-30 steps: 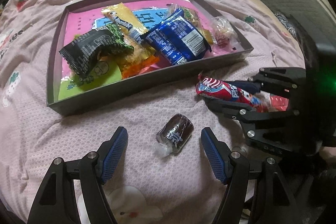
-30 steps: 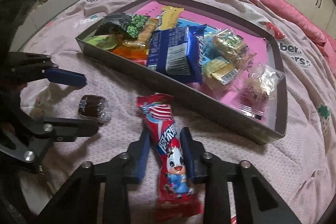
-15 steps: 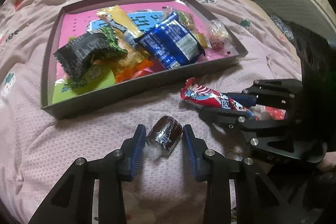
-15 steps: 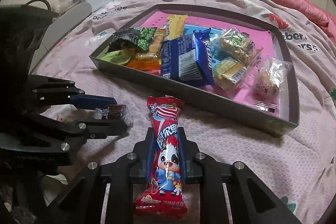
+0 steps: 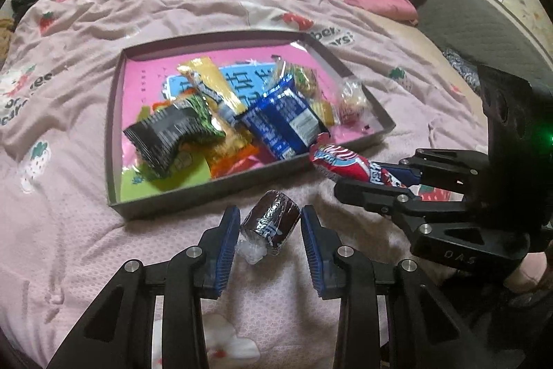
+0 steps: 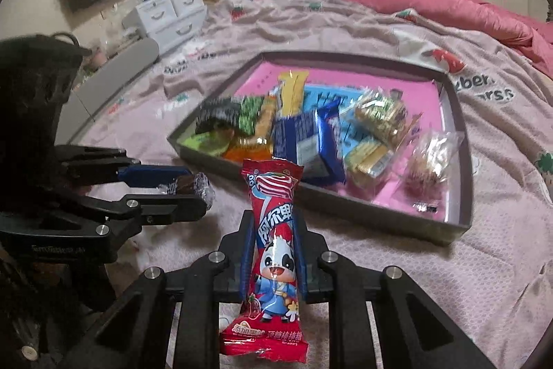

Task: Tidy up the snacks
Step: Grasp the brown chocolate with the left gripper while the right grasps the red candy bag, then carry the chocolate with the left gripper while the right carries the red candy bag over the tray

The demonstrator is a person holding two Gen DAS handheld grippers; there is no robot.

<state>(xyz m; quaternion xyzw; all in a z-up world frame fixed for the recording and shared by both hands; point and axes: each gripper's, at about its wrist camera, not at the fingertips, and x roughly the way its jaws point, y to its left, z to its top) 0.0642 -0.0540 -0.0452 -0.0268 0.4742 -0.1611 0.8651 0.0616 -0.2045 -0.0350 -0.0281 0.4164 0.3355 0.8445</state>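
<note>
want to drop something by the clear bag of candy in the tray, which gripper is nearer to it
Right. The right gripper, holding the red cartoon-cow snack, is on the clear candy bag's side of the tray. The left gripper, gripping the brown wrapped candy, sits farther away.

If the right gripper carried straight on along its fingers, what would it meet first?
Probably the near wall of the grey tray, just beyond the red candy packet gripped by the right gripper; depth is uncertain, and it might clear the wall.

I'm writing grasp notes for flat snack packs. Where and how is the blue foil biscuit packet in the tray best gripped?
Grip the blue foil biscuit packet across its narrow width near its middle, coming from above. It lies flat on the other snacks in the shallow grey tray, long sides exposed, and the tray wall probably blocks a low approach.
</note>
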